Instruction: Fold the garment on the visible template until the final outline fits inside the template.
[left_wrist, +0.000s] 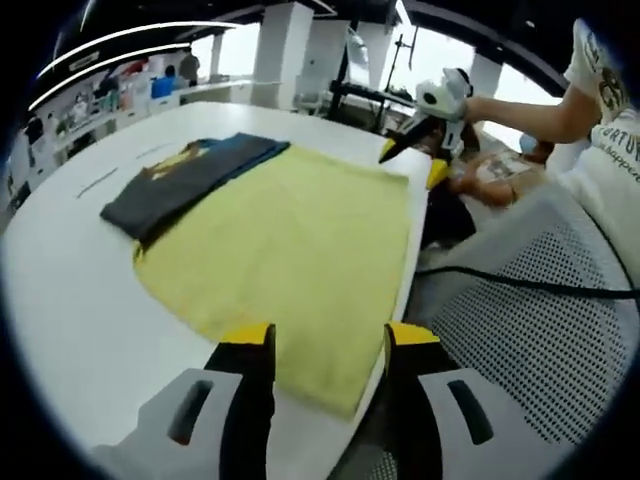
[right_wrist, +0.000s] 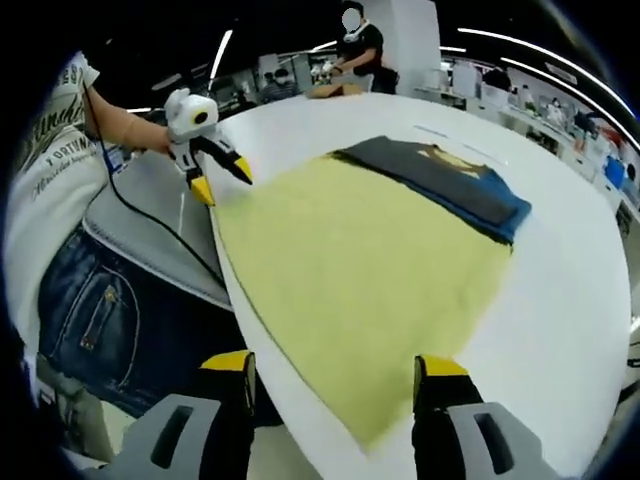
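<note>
A pale yellow garment (left_wrist: 290, 250) lies spread flat on the white table (left_wrist: 70, 300), one side along the table's edge. My left gripper (left_wrist: 328, 340) is open, its yellow-tipped jaws standing just above the garment's near corner. My right gripper (right_wrist: 334, 365) is open too, above the opposite near corner of the yellow garment (right_wrist: 360, 270). Each gripper appears in the other's view: the right gripper (left_wrist: 420, 160) over the far corner, the left gripper (right_wrist: 215, 175) at the table edge, both with jaws apart. Thin line marks (left_wrist: 97, 182) show on the table.
A folded stack of dark grey and blue clothes (left_wrist: 185, 175) (right_wrist: 450, 180) lies against the garment's far side. A person in a white printed shirt (right_wrist: 45, 150) and jeans stands at the table edge. A black cable (left_wrist: 520, 285) crosses a grey perforated surface (left_wrist: 520, 330).
</note>
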